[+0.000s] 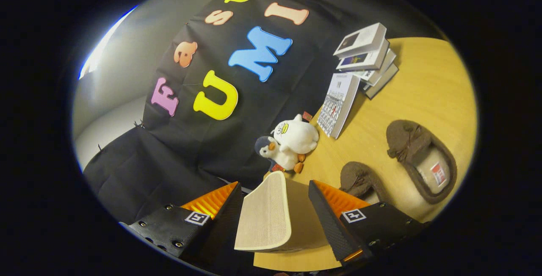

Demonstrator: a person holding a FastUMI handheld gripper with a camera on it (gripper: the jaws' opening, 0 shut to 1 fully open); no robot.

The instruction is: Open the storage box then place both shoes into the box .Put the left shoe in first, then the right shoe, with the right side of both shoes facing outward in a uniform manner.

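My gripper (pixel 274 185) holds a beige fabric flap, the storage box lid (pixel 264 216), between its two fingers. Both fingers (pixel 211 202) press on its sides, and the lid stands tilted up above the wooden table (pixel 427 89). Two brown fuzzy slippers lie on the table beyond the right finger. The farther slipper (pixel 423 161) shows its pale insole with a small label. The nearer slipper (pixel 360 180) is partly hidden behind the right finger. The body of the box is hidden under the lid and the fingers.
A white plush duck (pixel 296 136) and a small plush penguin (pixel 271 151) sit at the table's edge against the black cloth wall, just beyond the lid. Farther back stand a desk calendar (pixel 338 104) and a stack of books (pixel 368 56).
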